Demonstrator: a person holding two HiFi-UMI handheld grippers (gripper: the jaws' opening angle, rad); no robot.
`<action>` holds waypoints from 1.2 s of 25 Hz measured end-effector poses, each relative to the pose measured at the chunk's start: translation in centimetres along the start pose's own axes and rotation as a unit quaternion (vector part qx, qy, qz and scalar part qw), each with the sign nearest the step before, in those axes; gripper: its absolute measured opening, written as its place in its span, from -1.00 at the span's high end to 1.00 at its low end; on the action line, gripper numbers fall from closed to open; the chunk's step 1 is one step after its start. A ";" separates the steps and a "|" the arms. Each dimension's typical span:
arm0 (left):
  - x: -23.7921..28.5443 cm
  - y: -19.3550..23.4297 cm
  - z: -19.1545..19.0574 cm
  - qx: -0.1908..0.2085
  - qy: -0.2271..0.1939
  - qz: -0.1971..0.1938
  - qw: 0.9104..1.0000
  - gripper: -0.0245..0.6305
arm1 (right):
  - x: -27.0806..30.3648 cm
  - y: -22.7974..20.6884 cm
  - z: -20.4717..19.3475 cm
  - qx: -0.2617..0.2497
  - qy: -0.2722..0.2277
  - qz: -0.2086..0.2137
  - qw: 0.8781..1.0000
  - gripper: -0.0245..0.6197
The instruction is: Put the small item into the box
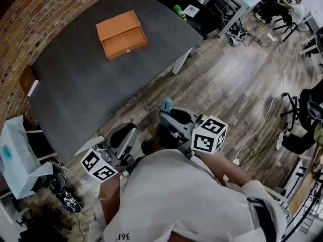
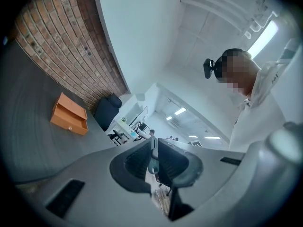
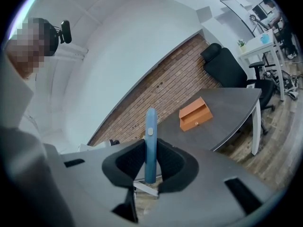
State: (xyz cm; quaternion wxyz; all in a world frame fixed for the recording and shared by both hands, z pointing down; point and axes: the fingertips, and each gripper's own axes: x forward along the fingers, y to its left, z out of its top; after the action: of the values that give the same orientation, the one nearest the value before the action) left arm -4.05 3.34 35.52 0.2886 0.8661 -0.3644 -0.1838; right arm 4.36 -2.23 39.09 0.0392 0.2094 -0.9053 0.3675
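Right gripper view: right fingers (image 3: pixel 127 163) clamp blue small item (image 3: pixel 150 145) | left fingers (image 2: pixel 136 163) together

1 box (image 1: pixel 121 34), 1 blue stick (image 3: pixel 150 136), 2 grippers (image 2: pixel 152 156) (image 3: pixel 149 163).

Upright blue stick (image 3: pixel 150 141) (orange box (image 1: pixel 121 34) apart)

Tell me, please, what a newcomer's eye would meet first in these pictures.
The orange box stands out on the dark table by the brick wall. Next comes the blue stick, upright in the right gripper, whose jaws are shut on it. The left gripper pinches a thin grey strip.
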 end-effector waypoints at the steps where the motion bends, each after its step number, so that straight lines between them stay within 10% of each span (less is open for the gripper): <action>1: 0.7 0.3 0.1 0.001 -0.004 0.005 1.000 0.76 | 0.0 -0.6 0.6 -0.002 0.003 0.004 1.000 0.67; 30: 6.4 6.0 2.6 -0.002 -0.016 0.050 0.999 0.76 | 4.7 -6.6 5.4 0.004 0.047 0.037 0.998 0.67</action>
State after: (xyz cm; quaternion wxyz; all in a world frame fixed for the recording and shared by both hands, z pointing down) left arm -4.36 -5.73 36.63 0.2930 0.8435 -0.4113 -0.1833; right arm 3.25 -11.75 40.48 0.0670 0.1580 -0.9081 0.3819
